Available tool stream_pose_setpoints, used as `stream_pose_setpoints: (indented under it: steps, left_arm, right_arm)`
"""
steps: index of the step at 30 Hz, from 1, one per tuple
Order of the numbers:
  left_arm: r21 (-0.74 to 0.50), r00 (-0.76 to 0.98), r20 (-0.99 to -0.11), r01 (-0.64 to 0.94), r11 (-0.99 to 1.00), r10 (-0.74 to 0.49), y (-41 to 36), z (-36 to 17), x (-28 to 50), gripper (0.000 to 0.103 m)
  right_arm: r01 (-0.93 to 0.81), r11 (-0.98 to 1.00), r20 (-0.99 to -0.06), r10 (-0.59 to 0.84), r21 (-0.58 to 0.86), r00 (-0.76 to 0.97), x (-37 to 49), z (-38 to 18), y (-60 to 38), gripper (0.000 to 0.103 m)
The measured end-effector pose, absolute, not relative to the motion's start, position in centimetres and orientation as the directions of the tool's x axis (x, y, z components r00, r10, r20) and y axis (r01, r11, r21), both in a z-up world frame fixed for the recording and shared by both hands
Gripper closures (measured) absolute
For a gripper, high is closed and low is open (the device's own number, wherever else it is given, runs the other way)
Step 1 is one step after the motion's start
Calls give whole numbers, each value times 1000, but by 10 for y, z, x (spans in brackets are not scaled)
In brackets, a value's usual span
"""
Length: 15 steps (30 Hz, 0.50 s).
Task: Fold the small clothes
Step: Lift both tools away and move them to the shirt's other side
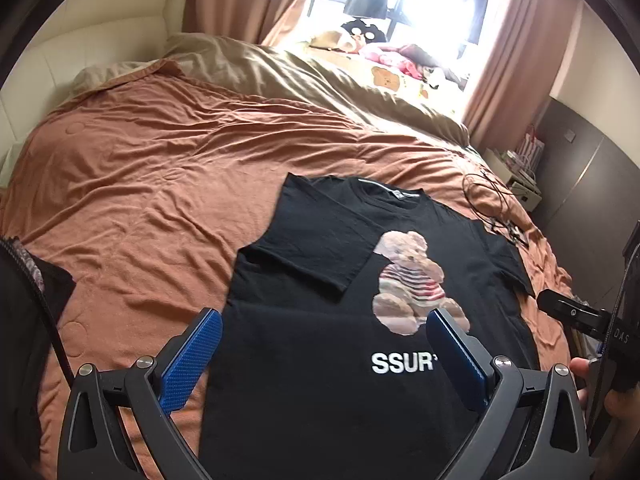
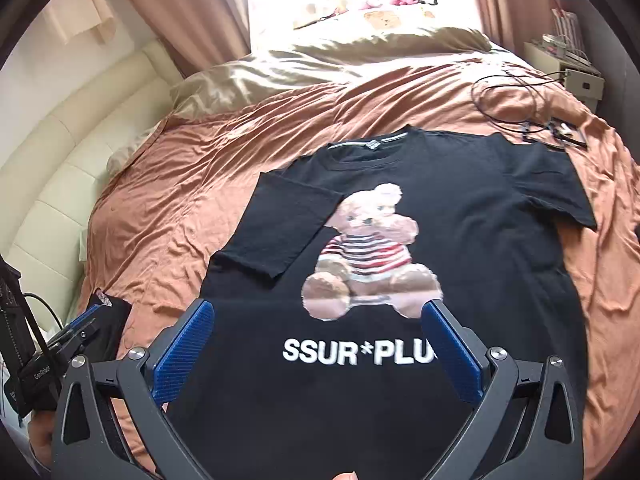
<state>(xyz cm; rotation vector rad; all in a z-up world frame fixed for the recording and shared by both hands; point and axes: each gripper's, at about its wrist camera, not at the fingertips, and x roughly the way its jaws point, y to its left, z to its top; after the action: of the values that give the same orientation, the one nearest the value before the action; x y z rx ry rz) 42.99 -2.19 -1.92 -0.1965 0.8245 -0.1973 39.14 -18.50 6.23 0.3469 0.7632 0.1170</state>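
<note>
1. Shirt-wise, a black t-shirt [image 2: 460,220] with a teddy bear print [image 2: 368,256] is laid face up on the rumpled orange bedspread [image 1: 160,168], its left-hand sleeve [image 2: 276,232] folded in over the chest
2. Left gripper [image 1: 324,320] is held above the shirt's lower part, blue pads spread apart, nothing clamped
3. Right gripper [image 2: 316,312] is held the same way, jaws wide and nothing gripped
4. Tangled black cables [image 2: 516,104] are seen just past the far sleeve, near the collar side
5. Plush toys [image 1: 360,40] are piled by the bright window, well apart from the shirt
</note>
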Motion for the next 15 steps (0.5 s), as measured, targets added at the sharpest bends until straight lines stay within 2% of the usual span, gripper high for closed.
stream_pose_setpoints:
  steps: [15]
  left_arm:
    - [-206,662,-671,266,942,-334,-143,27,378,0]
  right_arm:
    - [124,919,-602,140,375,786,272,87,-288,0]
